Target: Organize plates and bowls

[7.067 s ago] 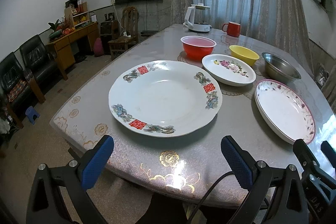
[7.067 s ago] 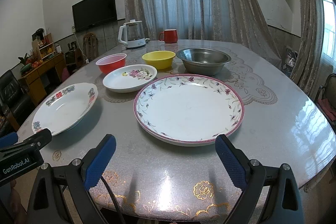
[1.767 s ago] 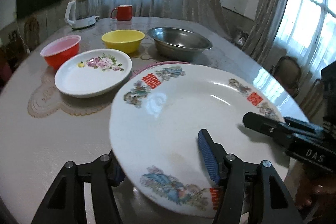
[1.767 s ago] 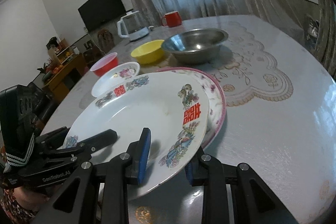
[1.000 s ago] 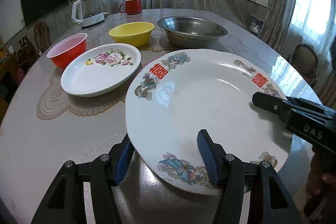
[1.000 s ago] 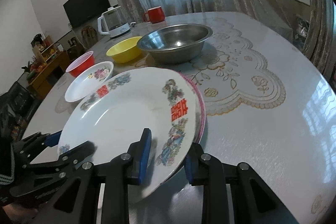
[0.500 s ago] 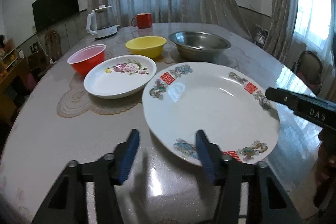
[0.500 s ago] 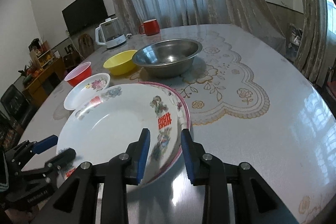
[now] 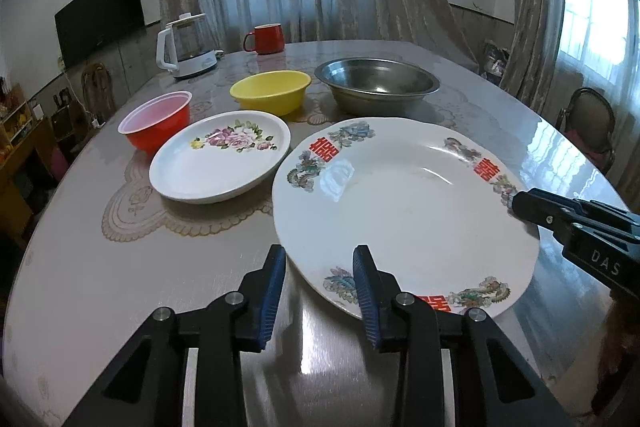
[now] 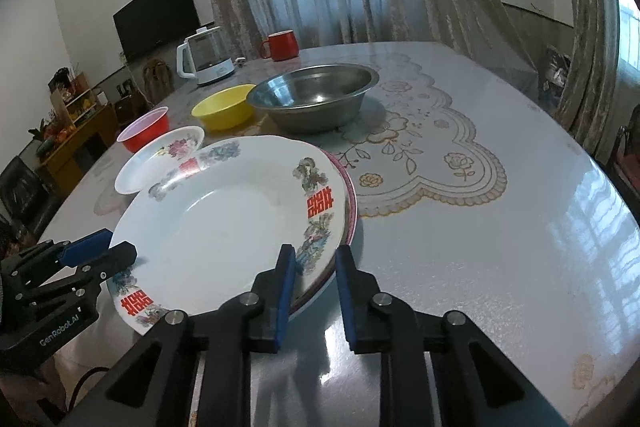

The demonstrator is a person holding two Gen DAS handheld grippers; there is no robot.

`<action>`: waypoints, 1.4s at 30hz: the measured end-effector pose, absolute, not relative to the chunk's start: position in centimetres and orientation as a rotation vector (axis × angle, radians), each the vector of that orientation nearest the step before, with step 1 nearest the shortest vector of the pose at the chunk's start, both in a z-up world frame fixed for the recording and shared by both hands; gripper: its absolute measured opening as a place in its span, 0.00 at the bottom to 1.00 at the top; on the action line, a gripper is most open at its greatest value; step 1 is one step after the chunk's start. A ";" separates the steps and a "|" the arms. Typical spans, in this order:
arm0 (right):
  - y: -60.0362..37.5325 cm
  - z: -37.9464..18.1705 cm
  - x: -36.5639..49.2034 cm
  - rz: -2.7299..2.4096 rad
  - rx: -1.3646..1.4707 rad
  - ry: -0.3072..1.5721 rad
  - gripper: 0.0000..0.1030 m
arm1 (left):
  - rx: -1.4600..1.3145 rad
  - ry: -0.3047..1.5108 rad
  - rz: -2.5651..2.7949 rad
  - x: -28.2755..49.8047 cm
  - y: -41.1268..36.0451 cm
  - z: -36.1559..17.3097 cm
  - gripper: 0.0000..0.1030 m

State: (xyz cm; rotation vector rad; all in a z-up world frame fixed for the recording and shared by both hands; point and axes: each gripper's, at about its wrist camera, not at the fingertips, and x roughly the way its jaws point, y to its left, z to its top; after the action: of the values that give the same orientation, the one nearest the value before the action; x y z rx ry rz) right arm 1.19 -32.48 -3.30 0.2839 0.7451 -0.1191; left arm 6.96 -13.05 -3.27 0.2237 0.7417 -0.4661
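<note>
Both grippers, left gripper (image 9: pixel 318 281) and right gripper (image 10: pixel 314 277), have let go and backed off, jaws parted and empty. That leaves the big plate (image 9: pixel 404 203) stacked on the pink-rimmed plate (image 10: pixel 352 199) on the tabletop (image 10: pixel 500 227), first stack done. It is white, glossy, with red characters and flowers.

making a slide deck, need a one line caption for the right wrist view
Red-character plate stacked on the pink-rimmed plate, right hand-held gripper open at its near edge, bowls behind.
</note>
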 end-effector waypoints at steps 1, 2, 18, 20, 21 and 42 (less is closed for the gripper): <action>-32.6 -3.3 1.3 -0.122 0.283 0.745 0.19 | 0.224 0.742 -0.466 7.1 -13.1 -3.3 0.34; -32.6 -3.3 1.4 -0.125 0.282 0.746 0.19 | 0.224 0.743 -0.465 7.2 -13.2 -3.3 0.34; -32.3 -2.5 1.1 -0.123 0.337 0.738 0.29 | 0.076 0.766 -0.430 7.3 -8.8 -3.2 0.82; -32.1 -2.2 1.0 -0.129 0.338 0.726 0.29 | 0.037 0.779 -0.409 7.5 -7.8 -3.3 0.86; -32.0 -2.1 0.9 -0.132 0.337 0.718 0.30 | 0.022 0.782 -0.402 7.6 -7.4 -3.4 0.87; -25.7 -0.2 3.3 0.032 0.206 0.714 0.40 | -0.196 0.820 -0.183 10.6 1.3 -4.6 0.97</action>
State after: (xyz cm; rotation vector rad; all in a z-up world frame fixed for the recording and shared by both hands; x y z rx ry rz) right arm 3.29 -25.74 -0.17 0.2057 0.7142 0.0320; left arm 10.59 1.27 -4.56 -0.1956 0.8204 -0.1833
